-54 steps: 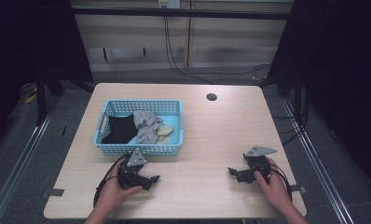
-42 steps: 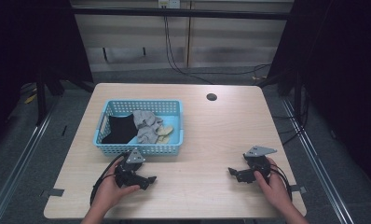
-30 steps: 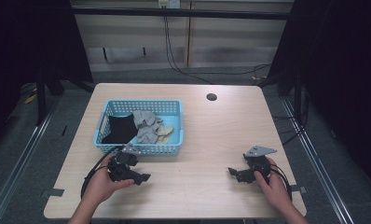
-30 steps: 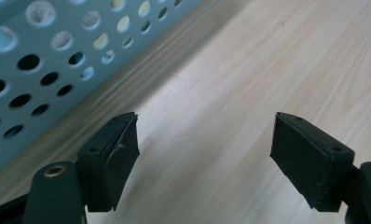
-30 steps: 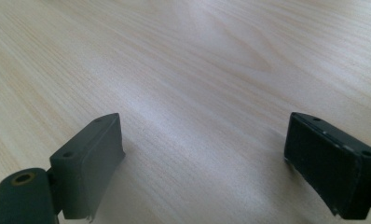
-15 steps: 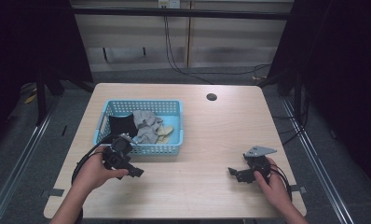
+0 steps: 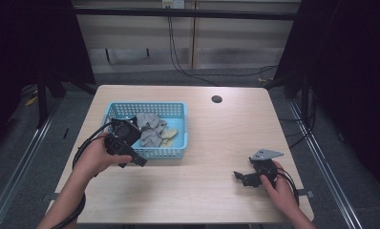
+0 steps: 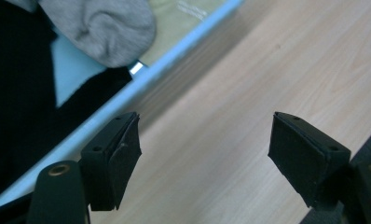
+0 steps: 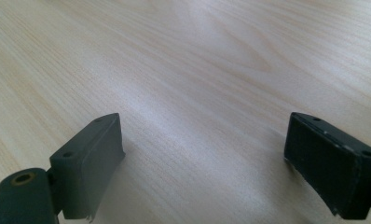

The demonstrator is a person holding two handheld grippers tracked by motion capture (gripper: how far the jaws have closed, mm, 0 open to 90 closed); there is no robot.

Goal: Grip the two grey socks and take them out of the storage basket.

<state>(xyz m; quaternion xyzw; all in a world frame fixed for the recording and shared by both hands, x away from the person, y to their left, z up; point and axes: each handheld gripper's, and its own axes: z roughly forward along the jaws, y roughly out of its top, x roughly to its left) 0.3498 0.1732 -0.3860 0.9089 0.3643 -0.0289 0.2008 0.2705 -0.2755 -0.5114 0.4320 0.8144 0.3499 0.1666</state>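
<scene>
Left gripper (image 8: 204,154): jaws spread wide with nothing between them but bare table (image 8: 277,84); its fingers (image 8: 123,149) sit just outside the near rim of the blue basket (image 8: 127,95), which runs as a slanted band from lower left to upper right of the left gripper view; beyond that rim, in the upper left of the frame, lie a grey sock (image 8: 102,28), black cloth (image 8: 16,93) and a yellowish piece (image 8: 183,21). In the high view the left gripper (image 7: 131,155) hangs at the basket's (image 7: 145,106) lower left corner, the clothes a short way up and to the right of its tips, the grey sock (image 7: 150,129) lying roughly mid-basket; this hand is by far the nearer to the clothes.

Right gripper (image 9: 202,163): jaws likewise wide apart and empty over plain wood; in the high view it (image 7: 243,177) rests low on the table at lower right, well apart from the basket.
</scene>
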